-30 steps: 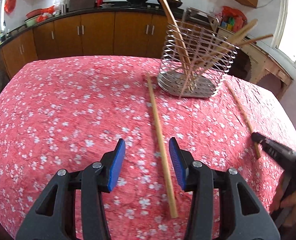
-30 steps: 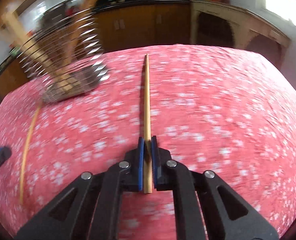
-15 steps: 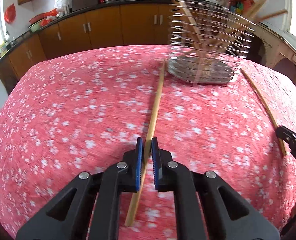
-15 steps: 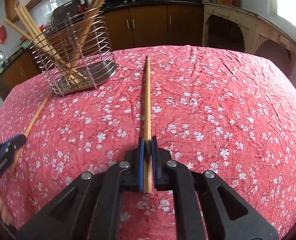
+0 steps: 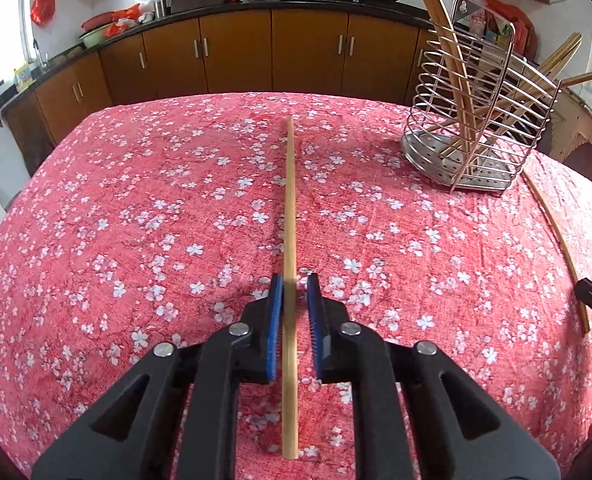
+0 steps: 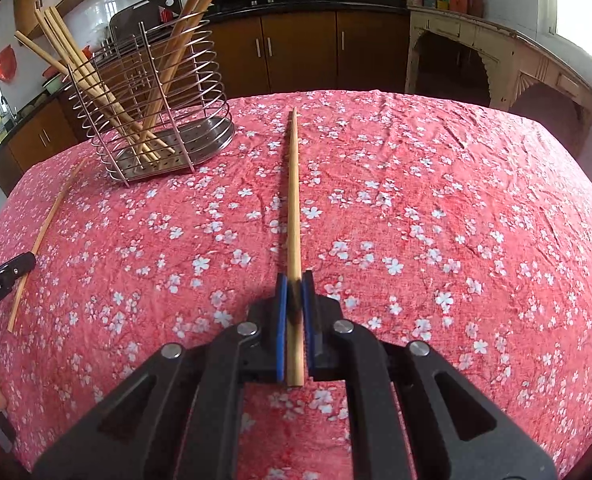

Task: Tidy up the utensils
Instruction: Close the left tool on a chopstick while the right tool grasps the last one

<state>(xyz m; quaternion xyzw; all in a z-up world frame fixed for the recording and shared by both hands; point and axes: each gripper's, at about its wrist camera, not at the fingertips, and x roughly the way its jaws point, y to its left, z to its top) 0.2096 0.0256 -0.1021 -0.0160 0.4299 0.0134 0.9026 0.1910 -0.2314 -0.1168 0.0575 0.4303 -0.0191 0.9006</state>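
I have a light, stiff, smooth wooden chopstick [image 6: 294, 200] clamped tight near its butt end in my right gripper [image 6: 294, 292]; my left gripper [image 5: 294, 292] is opening around another chopstick [image 5: 290, 208], gap showing. Both point across the tablecloth [image 5: 136, 220] near the wire holder [image 5: 467, 120]. I'd grip nearer mid-length so they don't pivot

The worktop [image 6: 455, 208] is bare cloth across its right half and the near left. The wire utensil holder [image 6: 152, 120] stands at the far left as seen from the right wrist view, with chopsticks [image 6: 76, 68] leaning out above its rim. One loose chopstick [image 6: 46, 236] lies on the cloth left of it.
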